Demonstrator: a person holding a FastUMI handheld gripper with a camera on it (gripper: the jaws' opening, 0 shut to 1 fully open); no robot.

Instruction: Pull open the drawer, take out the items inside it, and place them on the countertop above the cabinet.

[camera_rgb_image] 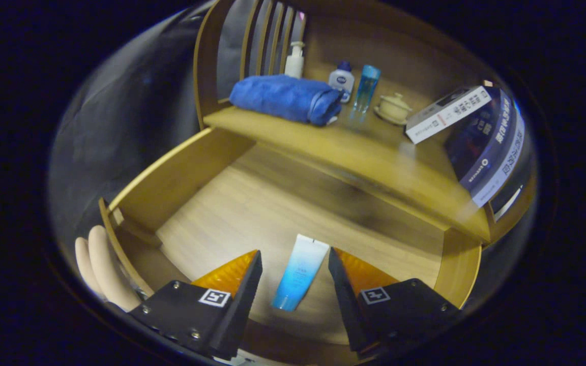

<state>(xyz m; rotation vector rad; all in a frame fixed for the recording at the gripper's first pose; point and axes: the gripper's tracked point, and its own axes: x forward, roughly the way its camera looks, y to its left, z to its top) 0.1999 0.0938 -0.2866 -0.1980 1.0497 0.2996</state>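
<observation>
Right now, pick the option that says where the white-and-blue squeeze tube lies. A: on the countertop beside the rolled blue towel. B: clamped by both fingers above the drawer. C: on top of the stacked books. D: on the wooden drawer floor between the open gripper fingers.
D: the white-and-blue squeeze tube lies flat on the wooden drawer floor, and the gripper is open, a finger on each side, neither touching it.

My tool point(295, 259) points down and forward with its two fingers point(244, 277) spread wide apart, pressing on nothing. Two fingers of my other hand point(100, 267) show just beside the tool's left finger, lying close together and stretched out straight.
</observation>
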